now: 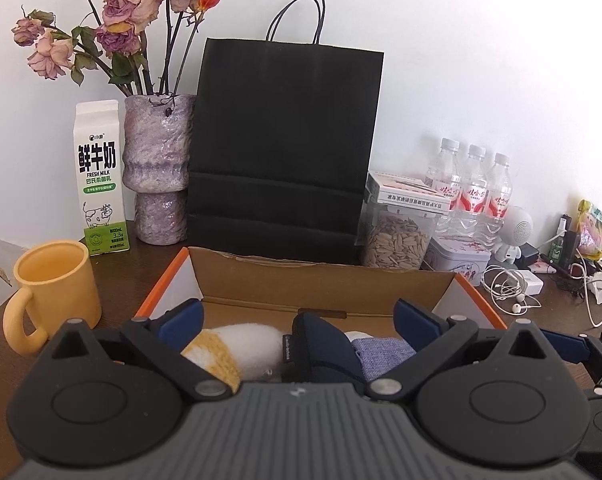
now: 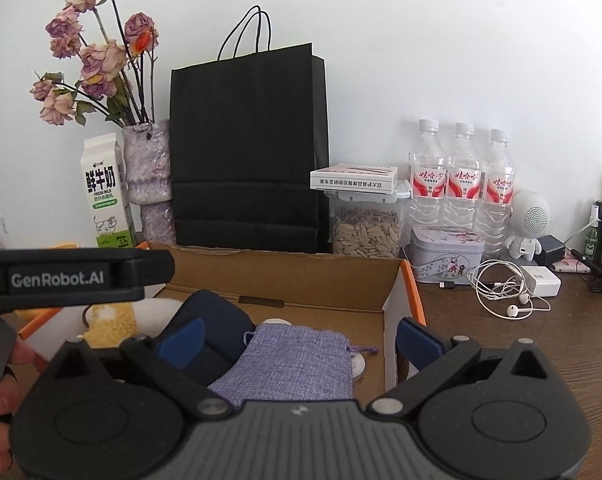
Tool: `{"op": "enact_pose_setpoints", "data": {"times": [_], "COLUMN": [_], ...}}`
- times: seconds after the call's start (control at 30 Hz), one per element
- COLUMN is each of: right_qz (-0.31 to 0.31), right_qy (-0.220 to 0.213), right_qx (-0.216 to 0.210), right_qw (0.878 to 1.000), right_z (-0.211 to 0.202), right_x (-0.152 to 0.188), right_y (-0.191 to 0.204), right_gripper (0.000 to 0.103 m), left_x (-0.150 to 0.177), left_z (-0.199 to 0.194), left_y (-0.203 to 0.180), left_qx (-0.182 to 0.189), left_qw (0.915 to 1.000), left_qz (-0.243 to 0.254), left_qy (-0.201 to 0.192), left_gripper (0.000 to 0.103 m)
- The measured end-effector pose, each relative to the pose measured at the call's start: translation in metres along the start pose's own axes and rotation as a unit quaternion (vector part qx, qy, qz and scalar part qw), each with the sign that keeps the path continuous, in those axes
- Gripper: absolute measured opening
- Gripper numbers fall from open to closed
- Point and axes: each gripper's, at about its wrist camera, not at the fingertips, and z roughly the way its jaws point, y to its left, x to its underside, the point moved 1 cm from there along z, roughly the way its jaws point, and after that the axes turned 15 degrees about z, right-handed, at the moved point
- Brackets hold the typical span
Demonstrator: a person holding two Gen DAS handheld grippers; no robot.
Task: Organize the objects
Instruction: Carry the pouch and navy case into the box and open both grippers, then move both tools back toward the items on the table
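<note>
An open cardboard box [image 1: 321, 280] with orange edges sits on the dark wooden table; it also shows in the right wrist view [image 2: 301, 280]. Inside lie a white and yellow plush toy [image 1: 237, 344], a navy pouch [image 1: 321, 352] and a lilac fabric drawstring bag [image 2: 297, 360]. My left gripper [image 1: 301, 320] is open over the box, its fingers apart above the plush and pouch. My right gripper [image 2: 301, 340] is open over the box's right part, above the lilac bag. Neither holds anything. The left gripper's body [image 2: 73, 276] crosses the right wrist view.
Behind the box stand a black paper bag [image 1: 285, 152], a lilac vase [image 1: 157, 168] with dried roses, a milk carton [image 1: 99, 176] and a yellow mug [image 1: 53, 284]. Right: seed jar [image 2: 365, 224], three water bottles [image 2: 461, 184], a tin [image 2: 445, 252], earphones [image 2: 509, 288], charger.
</note>
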Motion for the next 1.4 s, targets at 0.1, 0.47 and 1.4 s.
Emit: {"op": "enact_pose_setpoints", "data": {"times": [0.1,0.47,1.4], "right_qz": [-0.003,-0.035,-0.04], "right_qy": [-0.005,-0.017,0.015], "right_qx": [-0.003,-0.009,-0.014], "right_qw": [1.0,0.999,0.999], "right_z": [-0.01,-0.06,-0.151], "right_x": [0.001,0.027,0.109], "right_y": [-0.001,-0.005,0.001], "right_gripper": [0.103,0.103,0.103], "left_x": [0.003,0.042,0.126], "left_z": [-0.014,-0.054,-0.141], "left_y": [0.002,0.02,0.015], "left_qx": [0.01,0.014,0.021], "left_qw": [0.9998,0.9999,0.9989], "left_qz": [0.002,0.001,0.025], "left_qy": [-0.016,-0.006,0.033], "left_gripper": [0.103,0.103,0.103]}}
